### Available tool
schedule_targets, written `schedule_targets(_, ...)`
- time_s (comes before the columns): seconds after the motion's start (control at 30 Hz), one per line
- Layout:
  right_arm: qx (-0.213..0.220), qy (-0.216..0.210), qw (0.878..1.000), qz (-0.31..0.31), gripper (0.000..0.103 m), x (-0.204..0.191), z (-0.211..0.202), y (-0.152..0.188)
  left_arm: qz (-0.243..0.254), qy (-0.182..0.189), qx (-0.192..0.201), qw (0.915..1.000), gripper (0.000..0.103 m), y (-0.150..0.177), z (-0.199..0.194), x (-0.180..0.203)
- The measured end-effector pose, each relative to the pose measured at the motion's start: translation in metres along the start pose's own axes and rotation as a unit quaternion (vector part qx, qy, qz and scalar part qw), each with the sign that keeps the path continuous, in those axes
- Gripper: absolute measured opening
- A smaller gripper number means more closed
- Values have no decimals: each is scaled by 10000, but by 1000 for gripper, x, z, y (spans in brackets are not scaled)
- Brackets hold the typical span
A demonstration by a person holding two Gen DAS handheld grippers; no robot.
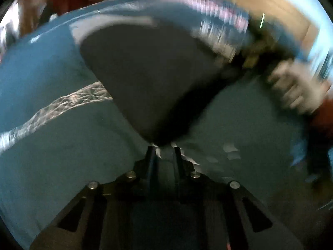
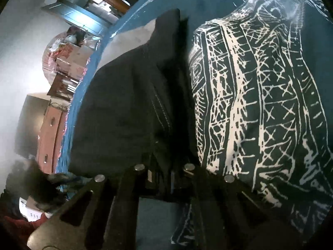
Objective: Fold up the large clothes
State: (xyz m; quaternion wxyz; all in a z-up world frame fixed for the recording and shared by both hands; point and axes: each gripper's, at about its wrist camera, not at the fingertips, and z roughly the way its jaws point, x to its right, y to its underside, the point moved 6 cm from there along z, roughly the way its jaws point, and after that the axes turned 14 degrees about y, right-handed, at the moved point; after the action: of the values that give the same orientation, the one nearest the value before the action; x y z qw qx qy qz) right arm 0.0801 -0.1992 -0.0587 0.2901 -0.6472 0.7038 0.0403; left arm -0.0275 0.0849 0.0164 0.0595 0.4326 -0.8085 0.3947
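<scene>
With both grippers, left (image 1: 163, 149) and right (image 2: 166, 177), pinched closed on the dark garment (image 2: 124, 95), I'm mid-fold; next I lay it flat.

A dark charcoal garment (image 1: 143, 77) hangs lifted in front of the left gripper (image 1: 163, 148), its lowest tip pinched between the gripper's two fingers and the cloth fanning up and outward from there into a broad, smooth cone. Its upper edge is blurred. From the right gripper (image 2: 166, 177), the same dark cloth (image 2: 124, 108) spreads ahead and to the left, bunched into folds, with a double line of pale stitching running along a seam. Its near edge disappears between that gripper's fingers. A peaked corner stands up at the far end.
</scene>
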Motion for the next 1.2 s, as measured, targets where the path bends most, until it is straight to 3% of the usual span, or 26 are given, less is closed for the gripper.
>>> schedule_targets(0.1, -1, -10, 10000, 19, 7, 4, -1, 5, 181, 78, 858, 9961, 16, -42, -34, 14)
schedule_targets(0.17, 16, -42, 10000, 79, 6, 5, -2, 6, 410, 23, 912, 9950, 20, -63, -18, 13)
schedule_targets(0.2, 26, -72, 9999, 106, 6, 6, -3, 7, 540, -123, 748, 9957, 21, -66, 3, 6)
schedule_targets(0.27, 19, -106, 9998, 151, 6, 9, -4, 8, 445, -606, -262, 9968, 30, -46, 68, -28)
schedule_targets(0.3, 19, -113, 9998, 145, 6, 9, -4, 10, 425, -706, -532, 9952, 30, -30, 90, -44)
schedule_targets(0.33, 32, -47, 9999, 112, 6, 9, -5, 11, 513, -602, -305, 9964, 30, -29, 89, -44)
schedule_targets(0.43, 124, 246, 9996, -92, 12, 4, -12, 13, 220, -432, -124, 9987, 27, -38, 69, -39)
schedule_targets(0.47, 117, 346, 9992, -164, 16, 1, -15, 14, 93, -344, 23, 9994, 27, -38, 60, -38)
schedule_targets(0.53, 264, 622, 9972, -324, 36, -5, -28, 15, -303, -179, 274, 9990, 28, -37, 38, -41)
schedule_targets(0.57, 365, 728, 9960, -378, 63, -6, -35, 16, -527, -50, 423, 9977, 31, -32, 28, -44)
schedule_targets(0.6, 468, 865, 9945, -375, 79, -5, -40, 18, -782, 105, 532, 9955, 33, -28, 19, -49)
schedule_targets(0.73, 468, 787, 9957, -165, 78, 2, -38, 23, -1413, 397, 755, 9863, 36, -22, 10, -65)
schedule_targets(0.83, 215, 156, 9996, 57, 79, -4, -27, 29, -1907, 1093, 724, 9729, 49, -23, 30, -67)
schedule_targets(0.93, 137, 317, 9994, 59, 76, -7, -13, 31, -1973, 1229, 702, 9701, 60, -28, 51, -69)
schedule_targets(0.97, 126, 279, 9994, 176, 68, -7, -12, 31, -2120, 1352, 789, 9646, 62, -30, 56, -74)
schedule_targets(1.0, 86, 148, 9995, 274, 48, -7, -13, 31, -2392, 1553, 904, 9542, 62, -31, 60, -82)
schedule_targets(1.03, 57, 21, 9992, 398, 37, -8, -14, 31, -2481, 1607, 939, 9507, 62, -31, 60, -85)
schedule_targets(1.07, 66, -25, 9987, 507, 25, -9, -16, 31, -2475, 1592, 935, 9511, 55, -32, 61, -86)
schedule_targets(1.13, 165, 52, 9985, 527, 20, -20, -20, 31, -2315, 1460, 827, 9583, 46, -38, 59, -82)
schedule_targets(1.17, 213, -41, 9977, 649, 19, -27, -25, 30, -2270, 1556, 839, 9577, 26, -41, 51, -79)
schedule_targets(1.2, 259, -177, 9966, 761, 19, -33, -30, 30, -2235, 1647, 867, 9568, 17, -48, 45, -77)
